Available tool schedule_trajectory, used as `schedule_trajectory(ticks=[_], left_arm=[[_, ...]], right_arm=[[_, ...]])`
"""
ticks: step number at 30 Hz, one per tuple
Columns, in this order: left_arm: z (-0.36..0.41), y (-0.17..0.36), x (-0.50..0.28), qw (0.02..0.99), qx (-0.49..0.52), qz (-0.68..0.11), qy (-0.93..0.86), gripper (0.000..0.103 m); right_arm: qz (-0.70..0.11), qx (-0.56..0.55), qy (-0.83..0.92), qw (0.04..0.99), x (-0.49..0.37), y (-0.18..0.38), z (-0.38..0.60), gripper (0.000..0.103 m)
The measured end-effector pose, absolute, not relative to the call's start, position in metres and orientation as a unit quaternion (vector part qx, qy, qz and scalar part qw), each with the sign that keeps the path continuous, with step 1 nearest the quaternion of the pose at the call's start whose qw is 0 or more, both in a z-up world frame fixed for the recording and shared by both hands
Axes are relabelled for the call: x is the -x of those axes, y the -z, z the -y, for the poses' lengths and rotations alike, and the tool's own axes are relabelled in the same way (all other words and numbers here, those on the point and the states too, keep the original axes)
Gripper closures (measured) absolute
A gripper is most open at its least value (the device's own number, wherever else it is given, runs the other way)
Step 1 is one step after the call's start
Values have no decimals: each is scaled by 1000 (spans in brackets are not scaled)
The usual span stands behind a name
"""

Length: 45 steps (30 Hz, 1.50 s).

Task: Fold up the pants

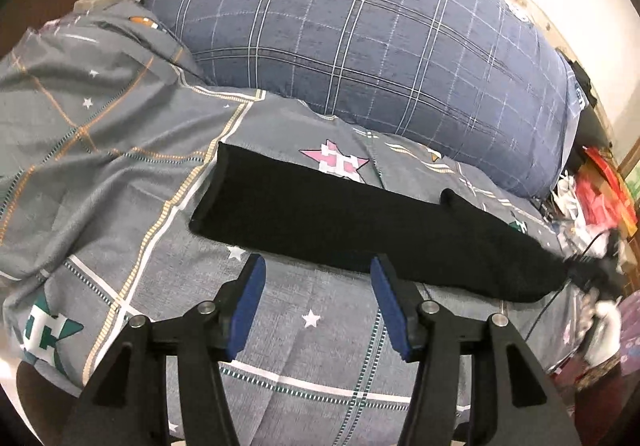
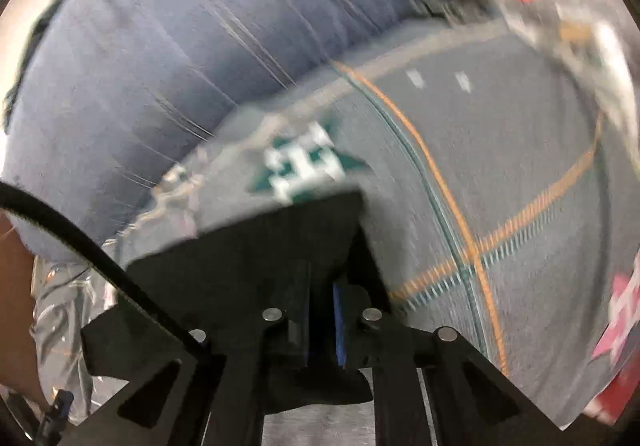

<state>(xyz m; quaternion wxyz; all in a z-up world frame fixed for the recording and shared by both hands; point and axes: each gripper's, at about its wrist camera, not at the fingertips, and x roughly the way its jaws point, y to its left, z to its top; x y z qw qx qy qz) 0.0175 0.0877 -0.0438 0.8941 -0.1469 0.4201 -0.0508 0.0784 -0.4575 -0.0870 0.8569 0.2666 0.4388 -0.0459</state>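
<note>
Black pants lie as a long folded strip across the grey patterned bed sheet. My left gripper is open, with blue pads, just short of the strip's near edge and touching nothing. My right gripper shows at the strip's far right end. In the blurred right wrist view, the right gripper is shut on an end of the black pants, which drape over its fingers above the sheet.
A big blue checked pillow lies behind the pants and also shows in the right wrist view. Cluttered red and white items sit beyond the bed's right edge. A black cable crosses the right wrist view.
</note>
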Motion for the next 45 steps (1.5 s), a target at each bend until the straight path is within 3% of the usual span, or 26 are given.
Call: schedule_trajectory(ticks=[5,11,12,15,22,27,30,39,45], left_arm=[[-79,50,-19,889,146,-430,52,49],[-82,59,-14,886,141,-439,51,49],[-85,61,-15,886,142,-440,47,49],[-97,67,-16,881,161,-443,39,49],[-123,98,-21,858,224,-462,22,49],[-138,112,-19,849,251,-463,25,49],[-154,116,-16,848,270,-456,20,49],[-196,119,-7,869,266,-417,2,49],[-226,125,-2,868,291,-403,14,49]], right_arm=[[-368,-255,36,894,-76,54,455,94],[-440,-239,75,862,-77,120,466,92],[-434,-241,78,864,-70,125,469,89],[-430,-224,117,867,-54,121,476,59],[-391,-185,173,885,-32,68,465,57],[-397,-139,77,904,-59,46,381,55],[-419,-124,-10,900,-84,46,308,48],[-529,-89,-203,819,-158,82,91,45],[-560,-16,-236,794,-191,106,-16,44]])
